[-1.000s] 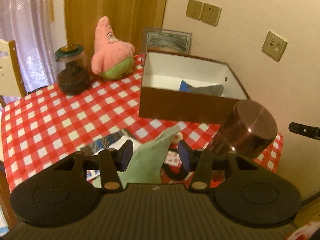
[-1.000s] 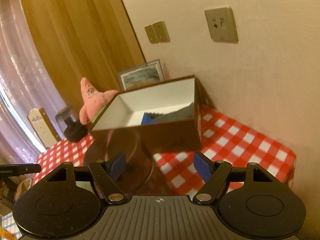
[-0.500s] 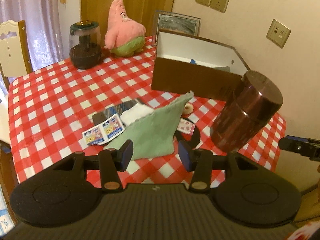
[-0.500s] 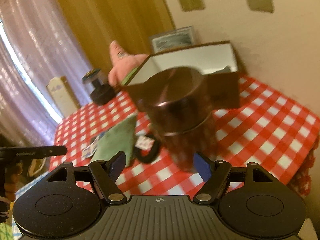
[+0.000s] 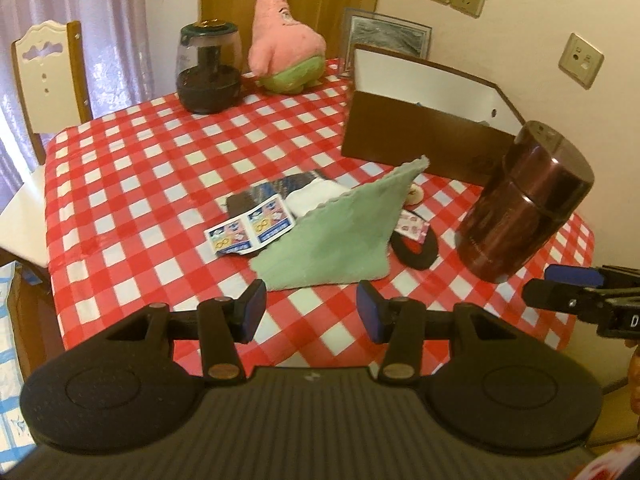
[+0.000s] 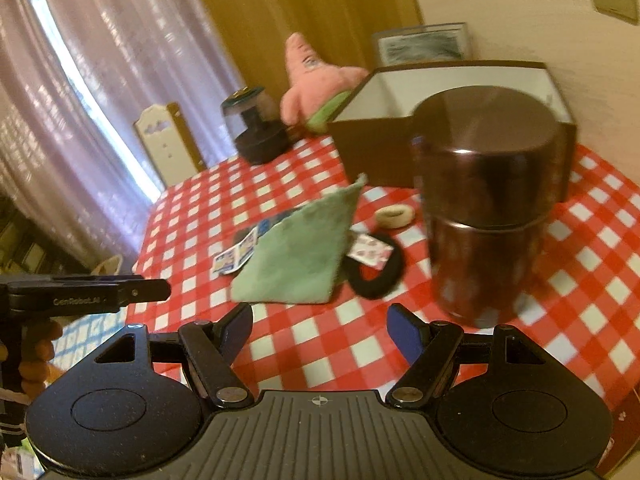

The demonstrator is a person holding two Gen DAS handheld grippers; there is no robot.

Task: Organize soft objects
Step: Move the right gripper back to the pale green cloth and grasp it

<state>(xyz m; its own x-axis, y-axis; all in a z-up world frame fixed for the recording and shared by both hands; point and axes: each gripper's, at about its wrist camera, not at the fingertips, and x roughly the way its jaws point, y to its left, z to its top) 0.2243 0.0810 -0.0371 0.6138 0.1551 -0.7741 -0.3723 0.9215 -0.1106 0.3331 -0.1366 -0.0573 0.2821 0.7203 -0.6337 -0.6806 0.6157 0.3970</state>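
A green cloth [image 5: 336, 232] [image 6: 298, 252] lies on the red-checked table [image 5: 140, 184] [image 6: 600, 264], one corner propped upward. Beside it are a white cloth [image 5: 314, 196], a black hair band [image 5: 416, 250] [image 6: 376, 276] and a cream scrunchie [image 6: 394, 216]. A pink plush star [image 5: 282, 60] [image 6: 316, 80] sits at the back. The open brown box [image 5: 420, 132] [image 6: 380, 152] stands behind the cloth. My left gripper [image 5: 312, 312] is open, just short of the cloth's near edge. My right gripper [image 6: 320, 332] is open with nothing between its fingers, near the table's front edge.
A dark brown canister [image 5: 524, 208] [image 6: 488, 204] stands at the front right of the table. A glass jar [image 5: 208, 72] [image 6: 256, 128] stands at the back left. Small printed packets [image 5: 250, 232] lie by the cloth. A white chair [image 5: 44, 80] is at the left.
Both grippers have drawn back from the box toward the table's front edge and tilted down. The green cloth, packets and canister now show fully ahead of them. Both stay open.
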